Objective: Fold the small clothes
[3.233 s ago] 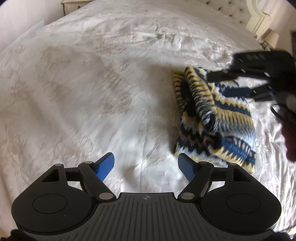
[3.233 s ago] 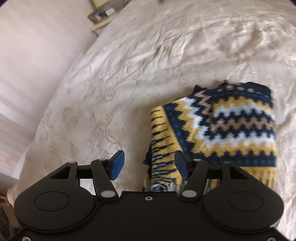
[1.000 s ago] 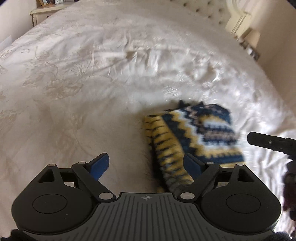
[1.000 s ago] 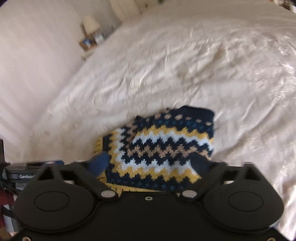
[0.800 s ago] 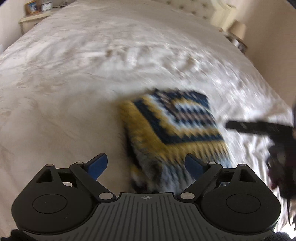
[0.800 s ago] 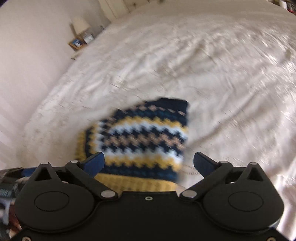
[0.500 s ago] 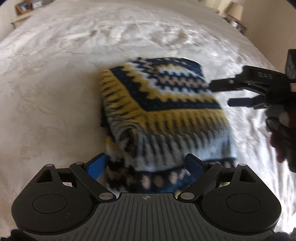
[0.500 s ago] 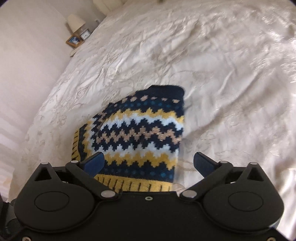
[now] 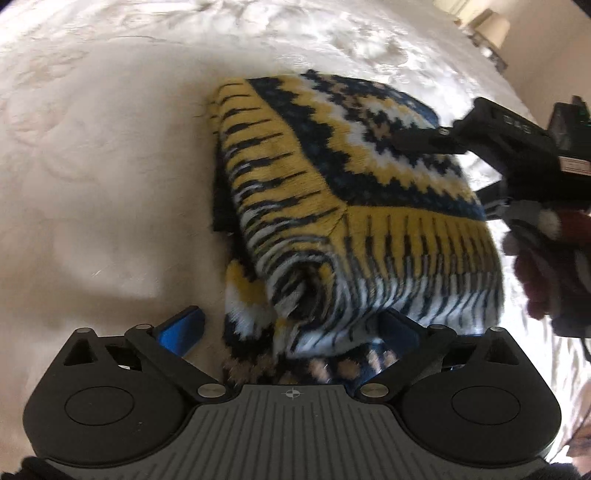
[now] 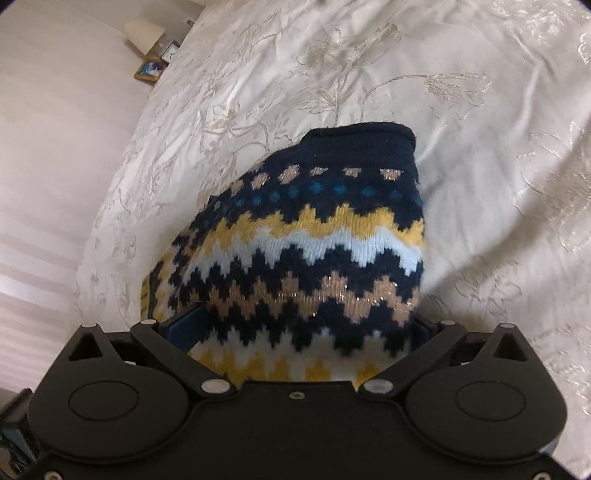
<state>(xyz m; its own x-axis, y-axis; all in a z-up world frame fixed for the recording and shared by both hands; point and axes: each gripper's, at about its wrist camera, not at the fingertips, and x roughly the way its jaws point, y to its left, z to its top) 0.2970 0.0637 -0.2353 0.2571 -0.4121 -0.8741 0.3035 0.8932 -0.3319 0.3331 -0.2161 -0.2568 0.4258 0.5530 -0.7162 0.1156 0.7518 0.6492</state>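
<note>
A folded knit sweater (image 9: 332,177) with navy, yellow and white zigzags lies on the bed. Its rolled near end sits between the blue pads of my left gripper (image 9: 290,328), whose jaws are opening and stand wide; the left pad is clear of the knit, while the right pad is partly under it. In the right wrist view the sweater (image 10: 314,240) fills the gap of my right gripper (image 10: 304,328), which is wide open at its side. That right gripper (image 9: 517,147) also shows in the left wrist view, over the sweater's far right edge, held by a hand (image 9: 546,273) in dark red.
A cream embroidered bedspread (image 9: 92,147) covers the bed all around the sweater (image 10: 480,147). A lamp (image 9: 491,29) stands beyond the bed's far corner. A small framed picture (image 10: 149,70) sits on a stand by the pale wall (image 10: 55,147).
Both grippers have come down and closer to the sweater, which now lies between each pair of jaws. The left jaws have spread slightly wider.
</note>
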